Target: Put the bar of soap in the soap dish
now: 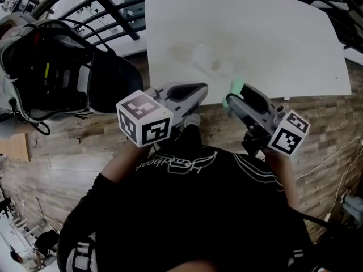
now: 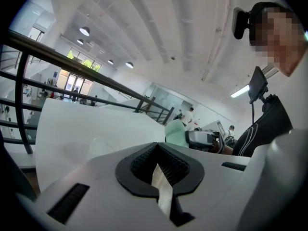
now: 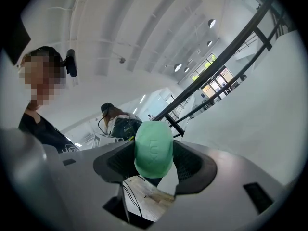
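A pale green bar of soap (image 3: 153, 148) sits between the pads of my right gripper (image 3: 155, 165), which is shut on it. From the head view the soap (image 1: 236, 86) pokes out of the right gripper (image 1: 232, 97) at the near edge of the white table (image 1: 272, 44). A faint, clear soap dish (image 1: 205, 56) lies on the table just beyond both grippers. My left gripper (image 1: 199, 89) hovers at the same table edge, jaws shut with nothing between them (image 2: 159, 166). In the left gripper view the soap (image 2: 175, 133) shows to the right, and the dish (image 2: 96, 147) is a dim outline.
A black backpack (image 1: 51, 67) lies on the wood-plank floor (image 1: 68, 169) to the left of the table. Dark metal railings (image 1: 108, 7) run behind the table. The person's black shirt (image 1: 193, 208) fills the lower part of the head view.
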`<state>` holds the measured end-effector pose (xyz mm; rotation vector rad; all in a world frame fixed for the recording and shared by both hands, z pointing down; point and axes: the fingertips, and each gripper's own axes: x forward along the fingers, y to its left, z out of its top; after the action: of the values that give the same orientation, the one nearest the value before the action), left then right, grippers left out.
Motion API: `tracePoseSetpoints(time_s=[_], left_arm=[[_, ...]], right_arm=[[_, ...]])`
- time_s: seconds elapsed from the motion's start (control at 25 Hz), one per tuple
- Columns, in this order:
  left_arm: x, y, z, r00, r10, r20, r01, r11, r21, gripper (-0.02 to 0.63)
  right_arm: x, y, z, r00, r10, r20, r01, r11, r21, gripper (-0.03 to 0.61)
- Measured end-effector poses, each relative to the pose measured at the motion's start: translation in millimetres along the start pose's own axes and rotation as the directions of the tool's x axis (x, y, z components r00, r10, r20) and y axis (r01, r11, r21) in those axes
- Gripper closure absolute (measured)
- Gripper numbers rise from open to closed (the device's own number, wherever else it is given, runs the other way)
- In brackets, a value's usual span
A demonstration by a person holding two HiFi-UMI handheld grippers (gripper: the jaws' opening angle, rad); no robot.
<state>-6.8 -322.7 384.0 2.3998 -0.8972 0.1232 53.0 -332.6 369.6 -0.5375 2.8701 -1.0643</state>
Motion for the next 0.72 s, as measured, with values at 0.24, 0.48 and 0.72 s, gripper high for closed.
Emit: tracePoseSetpoints(time_s=[0.24,0.48,0.72], left_arm=[[7,23,-10,1.0,0.002,-0.002,-0.002,1.0,-0.023,0.606],[2,35,-9,1.0,0.011,0.003,-0.011,0.999,-0.035,0.606],[4,45,10,1.0,0.011,0.005,-0.01,0.999,-0.046,0.606]], right_arm=[[16,-16,-14,1.0,-0.002,-0.025,0.001,1.0,-0.028,0.353],[28,-20,-9,0.999,-0.025,-0.046,0.021,0.996,-0.081,0.353],[44,-28,15,0.995,-0.068,-0.076,0.055,0.986,-0.159,0.353]])
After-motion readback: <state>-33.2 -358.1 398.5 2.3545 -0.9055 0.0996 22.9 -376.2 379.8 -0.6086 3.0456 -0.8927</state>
